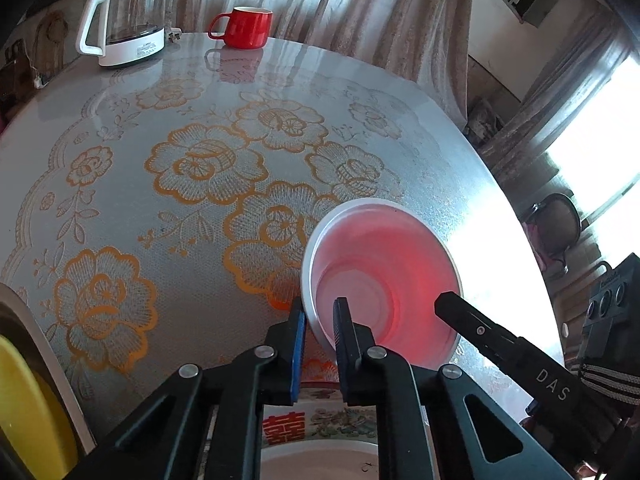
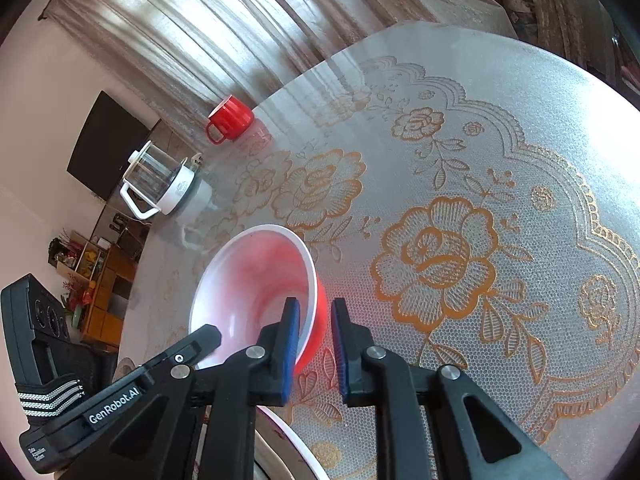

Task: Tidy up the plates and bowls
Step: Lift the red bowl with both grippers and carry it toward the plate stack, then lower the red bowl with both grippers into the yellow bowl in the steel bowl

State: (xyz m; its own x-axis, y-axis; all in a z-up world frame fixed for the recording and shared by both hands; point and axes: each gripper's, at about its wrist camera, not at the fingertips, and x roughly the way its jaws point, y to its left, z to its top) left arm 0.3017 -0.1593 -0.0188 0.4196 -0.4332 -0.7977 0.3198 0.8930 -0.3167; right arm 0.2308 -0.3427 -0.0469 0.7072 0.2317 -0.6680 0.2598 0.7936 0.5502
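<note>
Black jaw arms with blue pads fill the foreground of both wrist views, and each pair is clamped on the rim of one bowl (image 1: 384, 276). In the left wrist view the left gripper (image 1: 322, 320) has one pad outside the wall and one inside, pinching the near-left rim. In the right wrist view the right gripper (image 2: 314, 322) pinches the opposite rim the same way, the red wall between its pads. Both claws stand narrow, closed on the bowl; the other gripper's finger shows at the frame edge in each view.

Step in hand, as judged: a two-handed grip on the bowl for carrying it to a stack. The bowl sits tilted, its mouth turned toward the cameras, and appears raised off the table (image 1: 200, 92) on its near side; whether the far edge touches the cloth cannot be told.

Bowl appearance: red outside, white to pink inside, thin-walled, round, with stepped rings toward the base. It looks empty.

Relative to the bowl: a patterned plate (image 1: 320, 420) lies just below and nearer the camera; a yellow plate (image 1: 24, 408) is well apart at left; a red mug (image 1: 246, 26) and glass kettle (image 1: 128, 16) stand at the table's far edge.

Next move calls for both hands travelling together, keeping rim pressure equal so the thin wall does not twist.
</note>
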